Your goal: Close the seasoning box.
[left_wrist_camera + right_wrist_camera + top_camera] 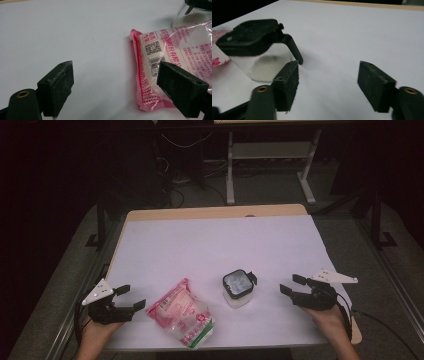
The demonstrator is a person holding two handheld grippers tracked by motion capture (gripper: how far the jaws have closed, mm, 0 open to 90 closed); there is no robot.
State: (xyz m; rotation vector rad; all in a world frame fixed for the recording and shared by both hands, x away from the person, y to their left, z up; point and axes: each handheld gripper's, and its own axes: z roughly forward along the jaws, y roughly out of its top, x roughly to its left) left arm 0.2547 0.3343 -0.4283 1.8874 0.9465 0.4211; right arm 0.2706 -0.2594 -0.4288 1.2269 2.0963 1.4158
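Near the table's front left corner, the left gripper [131,298] is lying low over the white sheet [210,240] covering the table [215,212], its jaws standing released with nothing between them; a hand [95,332] is holding it from the front edge. The high view is showing the grey three-cornered plate on top of it, while the left gripper view is showing the rough, matte black pads [58,87] and a brass-coloured eyelet on one jaw arm. Just right of it, close to the front edge, a crinkly clear plastic pouch [184,314] with pink borders and pink print is lying flat, holding something white; the left gripper view is adding a QR code and a barcode on its film [172,60], with one pad overlapping the pouch's edge, though contact cannot be told. Further right, toward the middle of the front half, a small clear container [238,290] with a black flip lid and a black handle is standing upright, just beside the pouch; the right gripper view is showing white grains inside its glassy wall [265,66] and the handle curving down. Near the front right corner, the right gripper [292,286] is hovering with jaws spread wide and empty, well apart from the container in the high view, its blocky, grainy pads [287,82] framing bare white sheet.
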